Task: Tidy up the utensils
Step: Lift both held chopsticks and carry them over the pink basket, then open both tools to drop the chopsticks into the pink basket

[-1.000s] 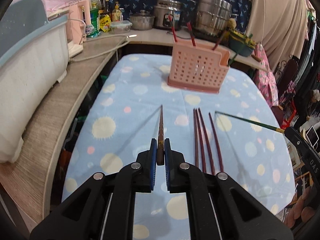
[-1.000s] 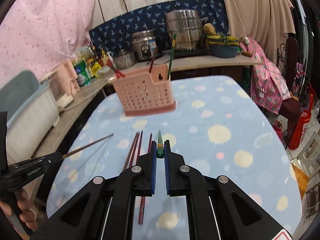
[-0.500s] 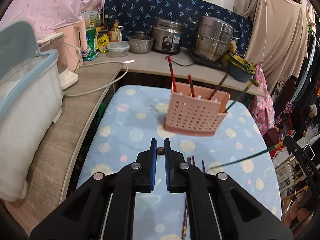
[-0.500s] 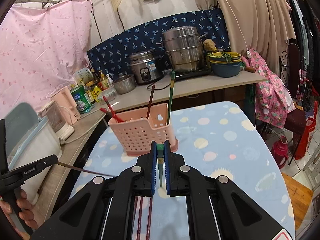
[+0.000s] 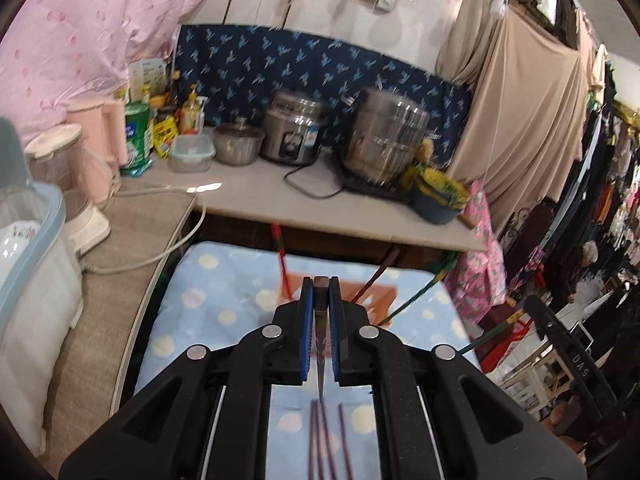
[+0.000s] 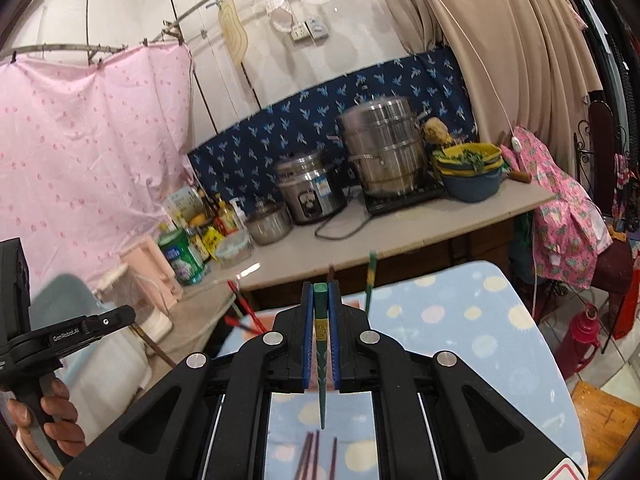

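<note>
Above the table's (image 5: 172, 320) near half, both grippers clamp chopsticks.

Ahead of us the pink basket (image 5: 380, 294), with chopsticks (image 5: 280, 256) leaning out, blocks the far middle of the table (image 5: 224, 292). Bare cloth lies left; loose chopsticks (image 5: 326, 440) seem to lie near.

A dark brown chopstick (image 5: 320, 332) stands nearly upright, tip down, above the pink holder (image 5: 380, 294). A green chopstick (image 6: 321, 344) hangs likewise, point downward. Three reddish-brown chopsticks (image 5: 328, 440) lie side by side on the dotted blue cloth below.
</note>
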A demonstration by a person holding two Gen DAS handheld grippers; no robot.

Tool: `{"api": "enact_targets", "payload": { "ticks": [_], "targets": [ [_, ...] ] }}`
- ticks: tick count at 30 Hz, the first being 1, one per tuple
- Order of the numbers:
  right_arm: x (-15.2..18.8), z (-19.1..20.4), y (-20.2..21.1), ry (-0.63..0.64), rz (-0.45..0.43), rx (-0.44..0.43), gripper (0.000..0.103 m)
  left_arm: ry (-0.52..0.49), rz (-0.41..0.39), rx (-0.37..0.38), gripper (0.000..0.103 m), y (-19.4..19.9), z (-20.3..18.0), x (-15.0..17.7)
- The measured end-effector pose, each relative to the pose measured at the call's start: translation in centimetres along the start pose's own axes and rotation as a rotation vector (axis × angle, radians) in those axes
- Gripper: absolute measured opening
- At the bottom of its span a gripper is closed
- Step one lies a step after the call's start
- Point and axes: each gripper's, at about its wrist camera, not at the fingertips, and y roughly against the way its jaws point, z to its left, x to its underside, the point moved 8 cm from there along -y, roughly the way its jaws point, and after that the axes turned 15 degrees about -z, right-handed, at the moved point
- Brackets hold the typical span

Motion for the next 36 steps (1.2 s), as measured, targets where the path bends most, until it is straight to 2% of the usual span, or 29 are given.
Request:
{"api": "enact_targets", "payload": {
  "ticks": [6, 10, 13, 18, 29, 36],
  "targets": [
    [-5.4, 2.0, -2.2, 0.013, -0.109, -0.026, 0.007, -0.023, -0.136, 0.010, 0.007, -1.2, -2.6, -6.2],
    [-7.0, 2.6, -4.6, 0.030, -0.139, -0.021, 0.007, -0.037, -0.187, -0.028, 0.007, -3.1, -2.5, -8.0],
    [-6.8, 2.5, -6.6, 0.030, -0.128, -0.017, 0.007, -0.036, -0.195, -0.054, 0.007, -5.3, -1.7, -8.3],
    [-4.1, 2.1, -9.9, 0.037, -0.069, -0.004, 0.007, -0.051, -0.178, -0.094, 0.007, -8.1, -0.3, -7.5],
    [3.4, 0.4, -13.7, 0.042, 0.074, 0.028, 0.007, -0.053, -0.067, -0.103, 0.007, -12.1, 1.7, -2.5],
    [5.1, -0.4, -14.2, 0.045, 0.105, 0.043, 0.009, -0.040, -0.029, -0.110, 0.008, -13.1, 2.8, -0.8]
  ]
}}
